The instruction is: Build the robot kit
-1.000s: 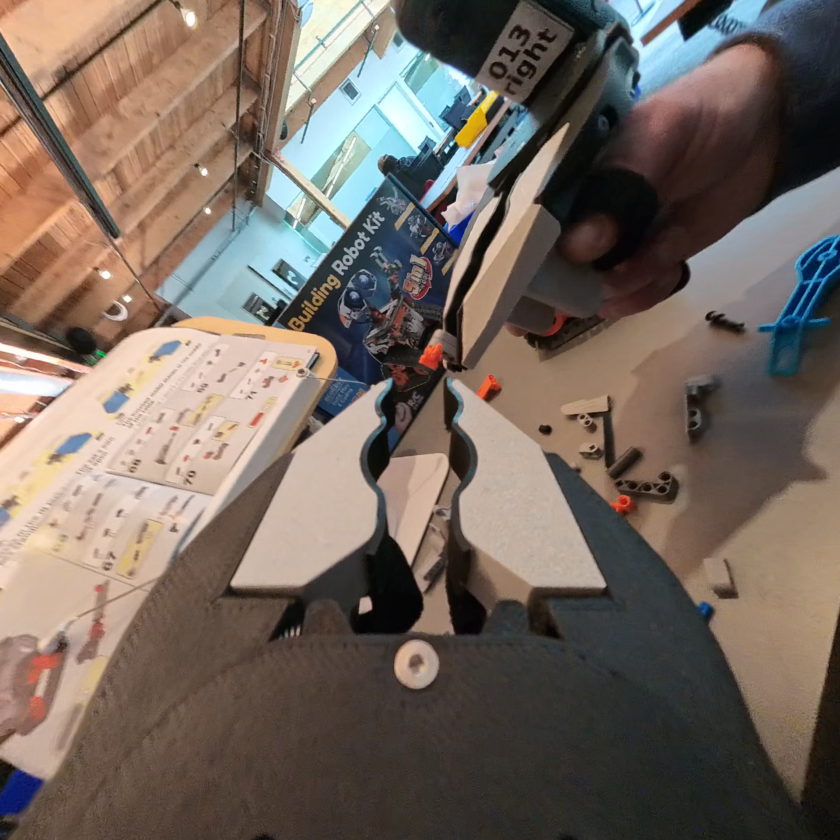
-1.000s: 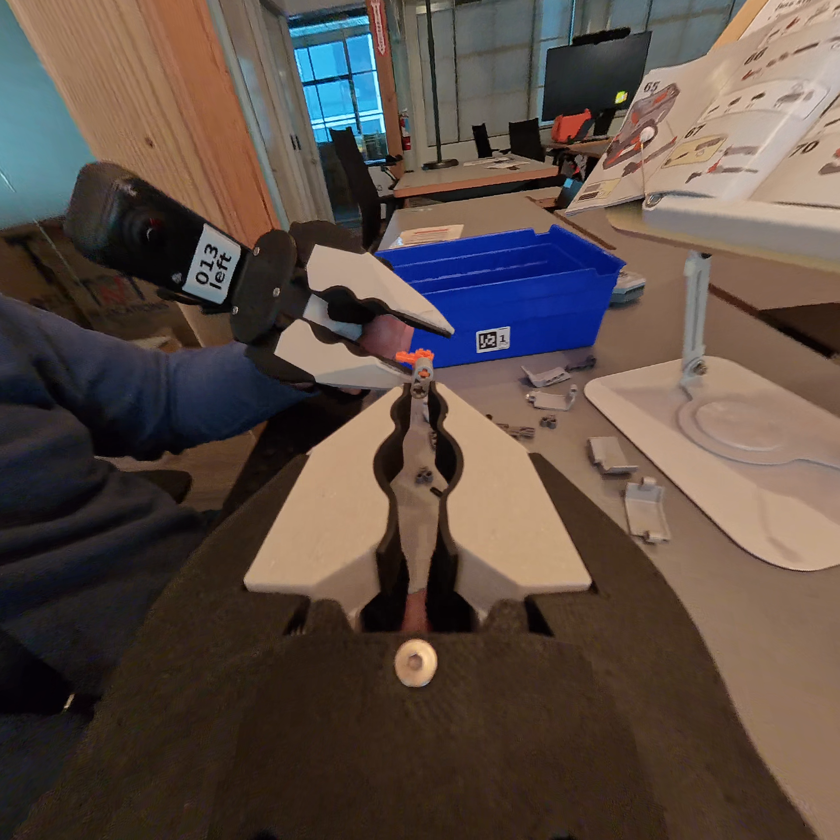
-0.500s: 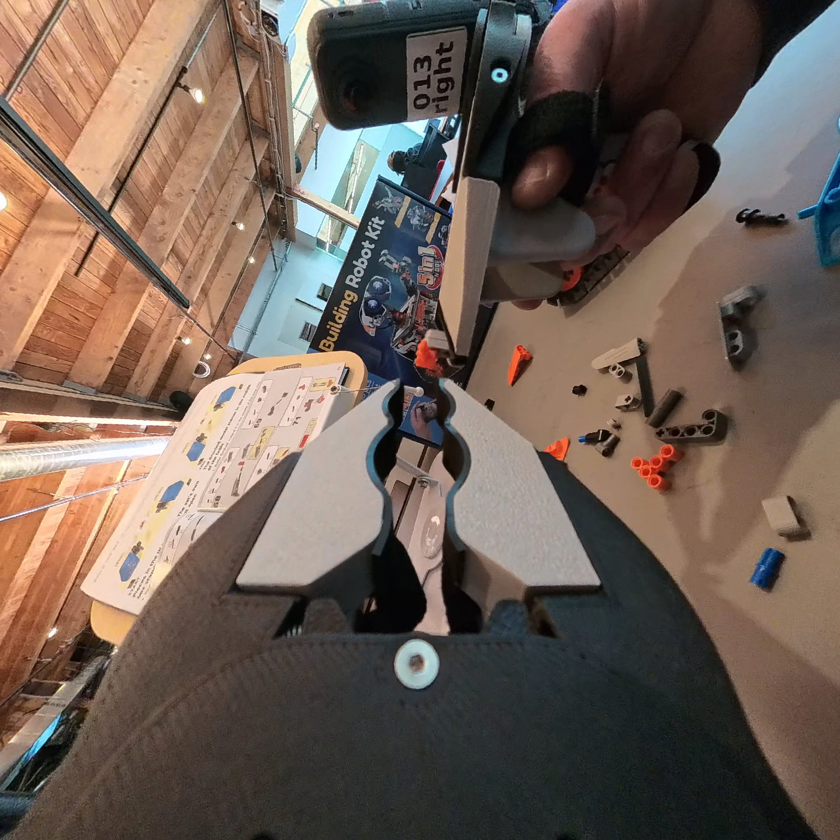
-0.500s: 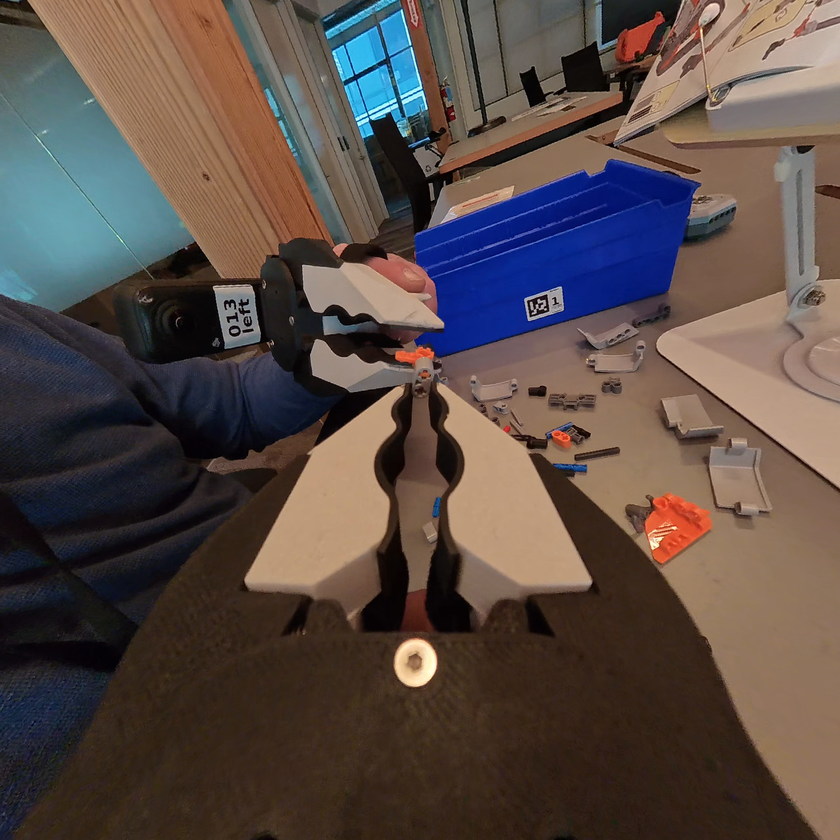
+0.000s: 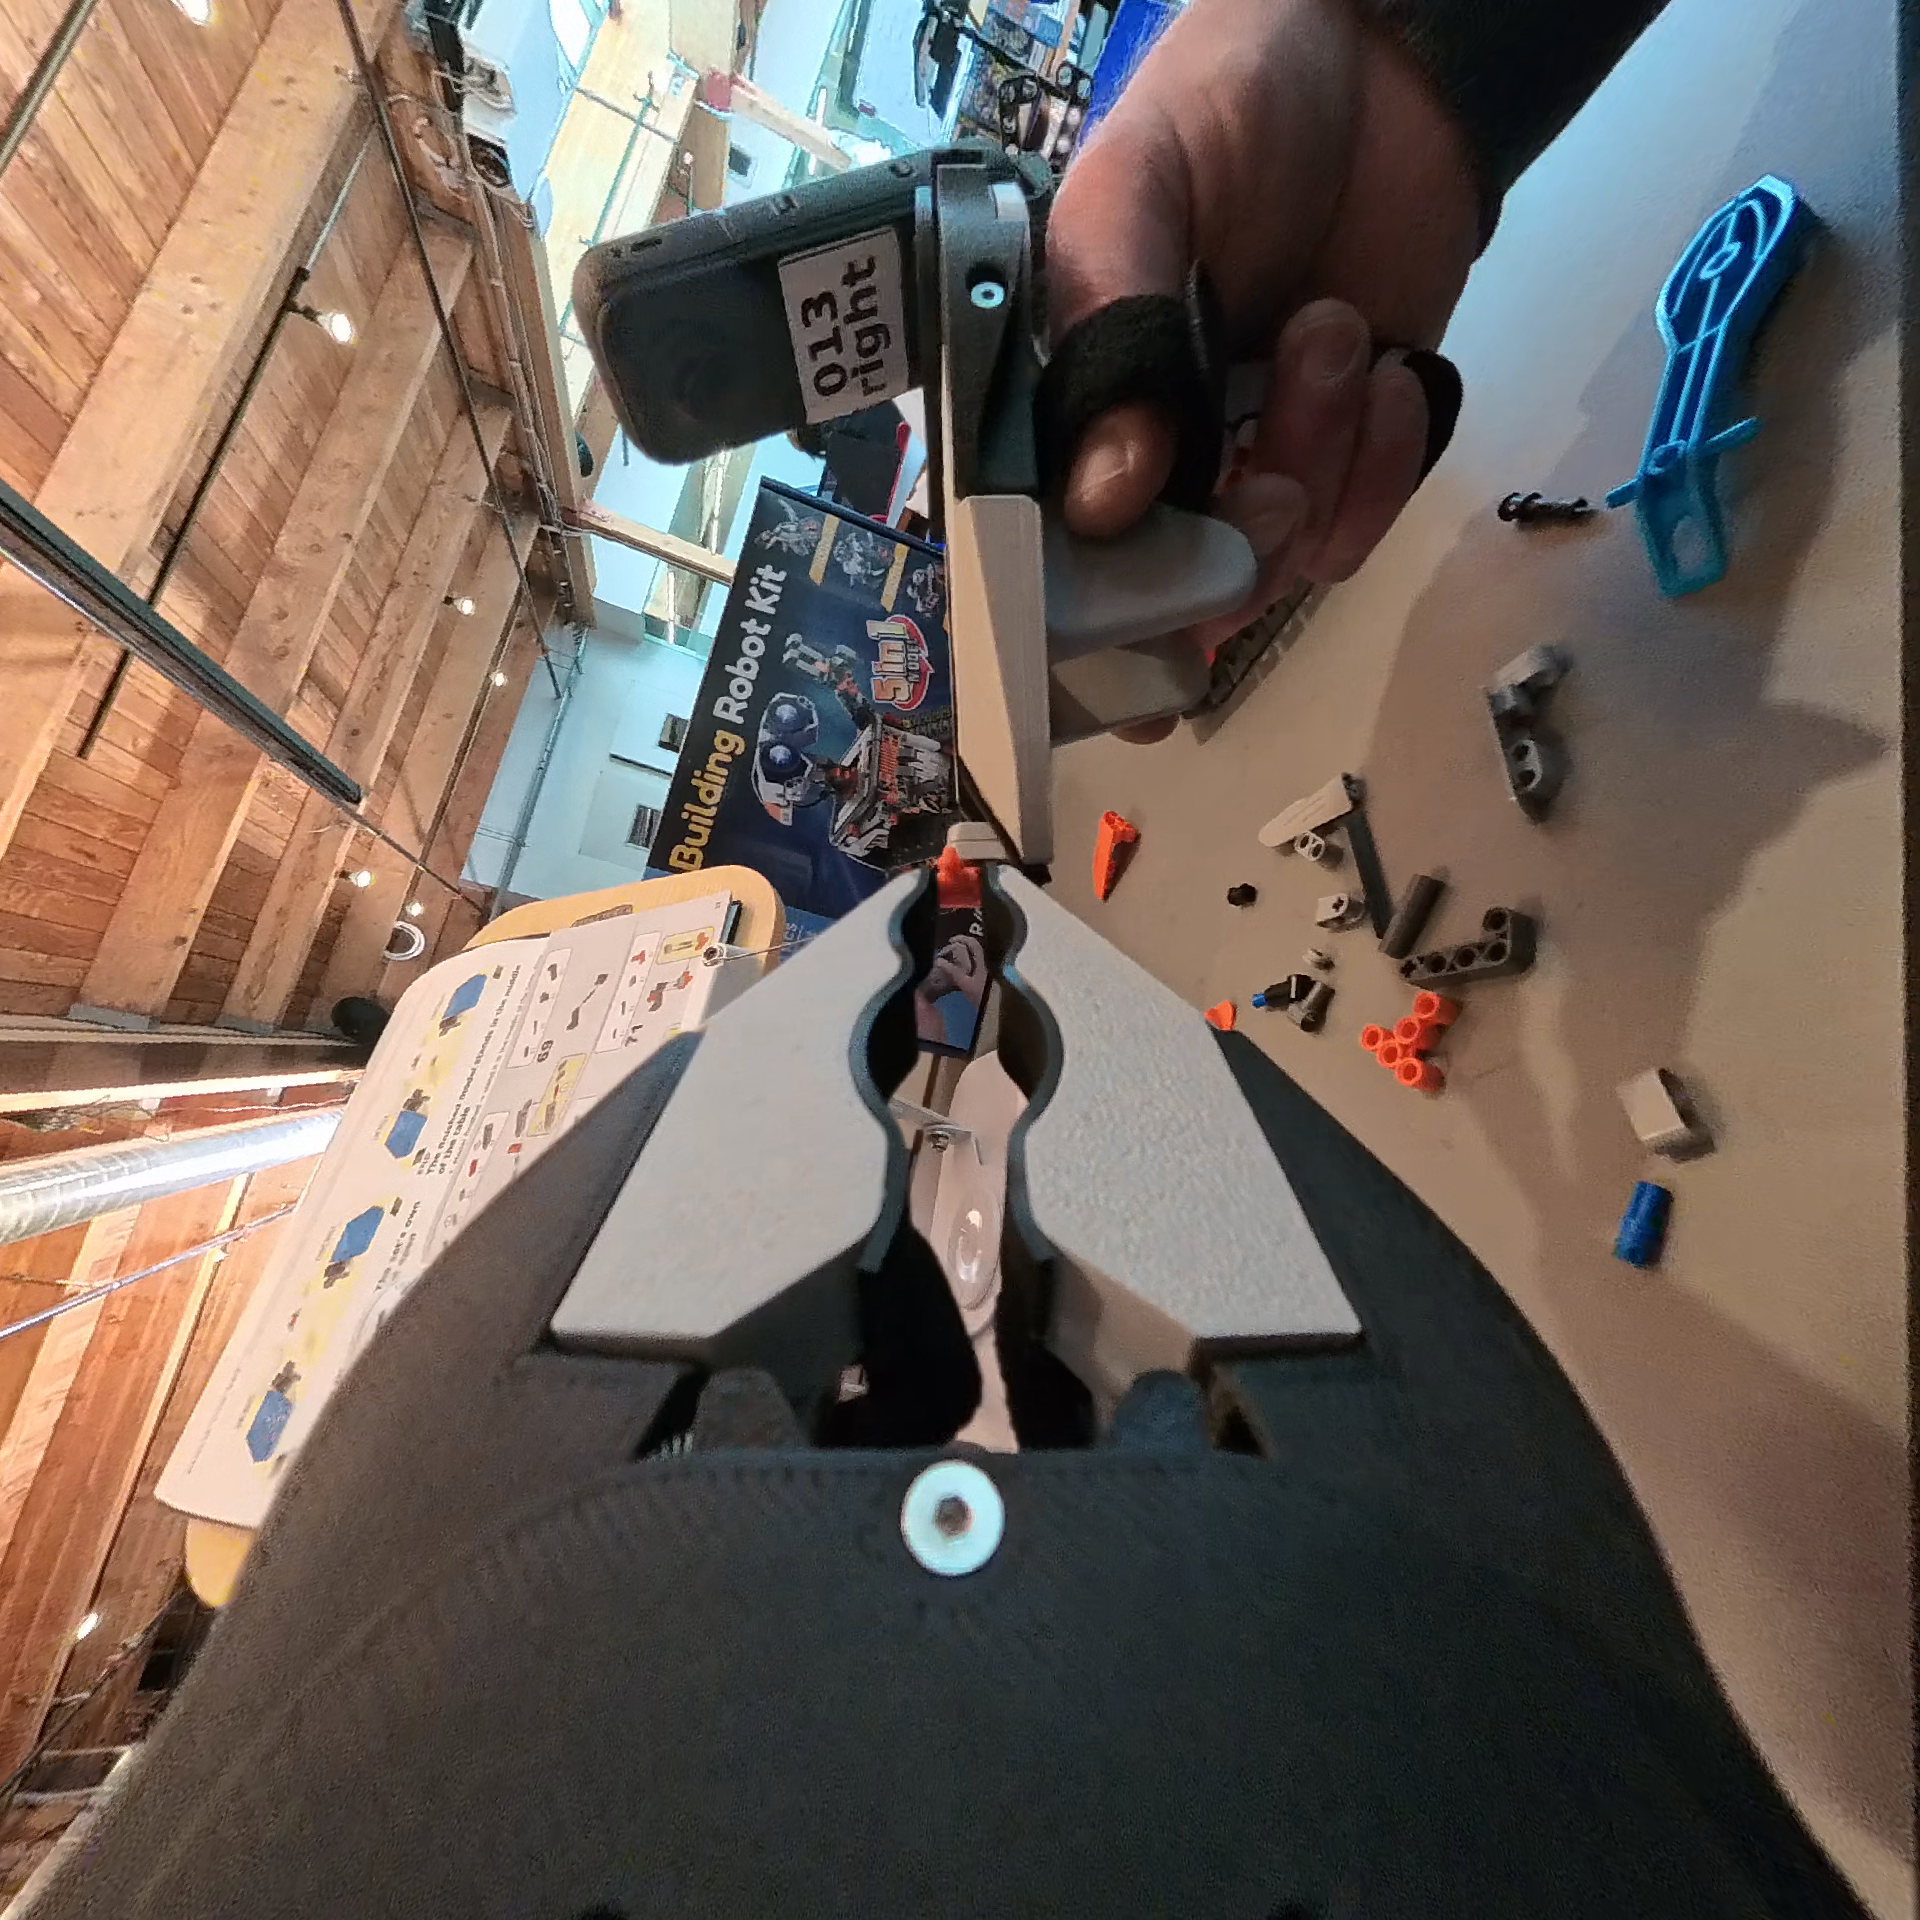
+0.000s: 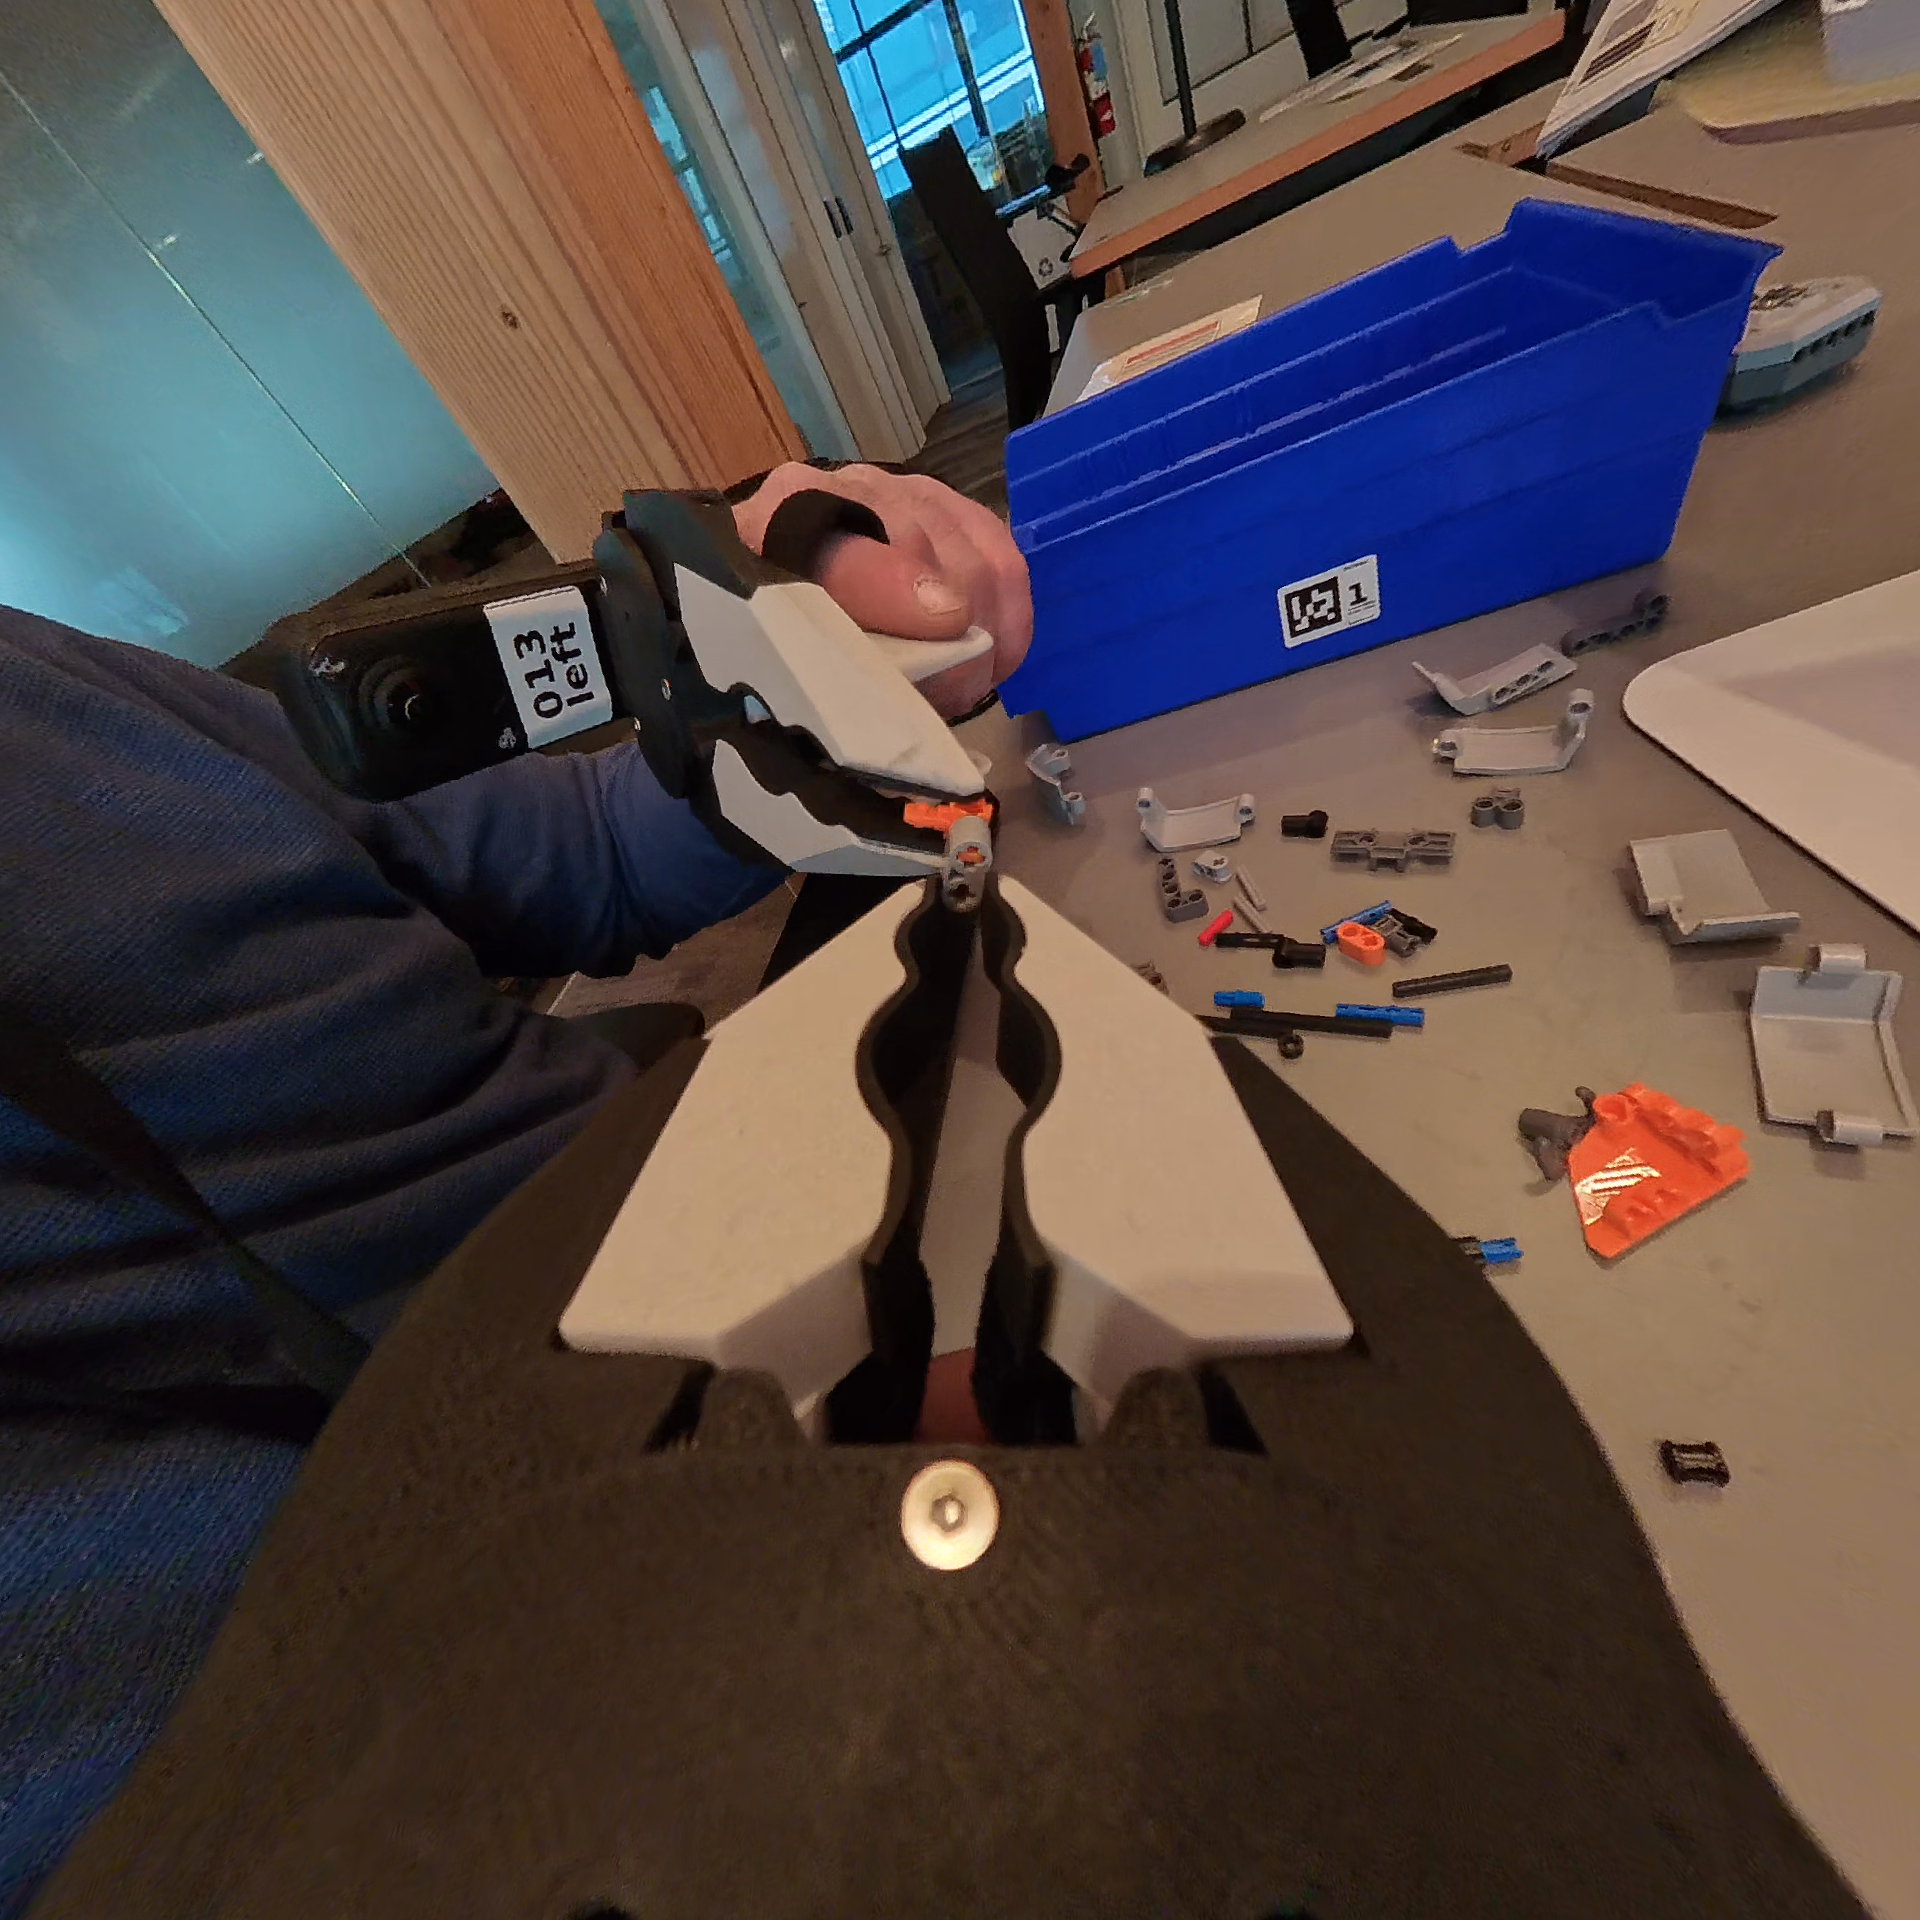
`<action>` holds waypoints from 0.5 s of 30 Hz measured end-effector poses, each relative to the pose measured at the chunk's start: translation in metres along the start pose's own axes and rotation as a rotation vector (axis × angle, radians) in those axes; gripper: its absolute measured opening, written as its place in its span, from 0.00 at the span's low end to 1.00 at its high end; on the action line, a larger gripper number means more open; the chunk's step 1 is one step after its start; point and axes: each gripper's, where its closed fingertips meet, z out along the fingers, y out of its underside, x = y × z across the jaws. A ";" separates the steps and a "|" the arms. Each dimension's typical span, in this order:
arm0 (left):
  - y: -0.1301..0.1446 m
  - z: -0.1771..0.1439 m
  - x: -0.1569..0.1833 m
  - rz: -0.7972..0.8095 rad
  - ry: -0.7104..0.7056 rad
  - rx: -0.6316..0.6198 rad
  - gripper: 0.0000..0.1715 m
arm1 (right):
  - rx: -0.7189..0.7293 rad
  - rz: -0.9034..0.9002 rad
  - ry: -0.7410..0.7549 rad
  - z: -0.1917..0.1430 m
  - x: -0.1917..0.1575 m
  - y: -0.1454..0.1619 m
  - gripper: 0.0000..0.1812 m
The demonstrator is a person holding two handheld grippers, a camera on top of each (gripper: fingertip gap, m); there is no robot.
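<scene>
My left gripper (image 5: 961, 883) is shut on a small orange piece (image 5: 956, 875), held above the grey table. My right gripper (image 6: 961, 894) is shut on a small grey connector with holes (image 6: 966, 868). The two tips meet, and the grey connector touches the orange piece (image 6: 935, 812). In the left wrist view the right gripper (image 5: 1013, 844) comes down from above, held by a hand, with the grey connector (image 5: 975, 836) at its tip. In the right wrist view the left gripper (image 6: 971, 805) comes in from the left, held by a hand in a blue sleeve.
A blue bin (image 6: 1351, 468) stands behind the tips. Small grey, black, blue and orange parts lie scattered on the table, among them an orange panel (image 6: 1652, 1169) and a light-blue part (image 5: 1714, 364). An instruction booklet on a stand (image 5: 499, 1091), its white base (image 6: 1818, 727) and a kit box (image 5: 821, 727) stand nearby. Left and right tips are no more than a few centimetres apart. The right tips stand about 15 cm off the orange panel (image 6: 1652, 1169).
Both grippers have swung together with their tips still meeting. The right wrist view now looks lower, at the table, and the left gripper sits lower and closer in it.
</scene>
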 end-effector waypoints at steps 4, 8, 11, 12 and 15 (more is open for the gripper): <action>0.004 -0.002 0.004 -0.046 0.031 -0.015 0.03 | 0.006 -0.001 0.021 0.003 0.003 0.000 0.03; 0.021 -0.012 -0.006 -0.175 0.029 -0.084 0.03 | 0.008 -0.062 0.111 -0.004 0.012 -0.006 0.10; 0.039 -0.021 0.008 -0.357 0.148 -0.161 0.03 | -0.005 -0.121 0.174 -0.014 0.017 -0.010 0.10; 0.042 -0.022 0.016 -0.403 0.182 -0.175 0.03 | -0.015 -0.138 0.189 -0.017 0.018 -0.009 0.09; 0.049 -0.016 0.056 -0.560 0.338 -0.242 0.03 | -0.027 -0.153 0.223 -0.025 0.024 -0.006 0.07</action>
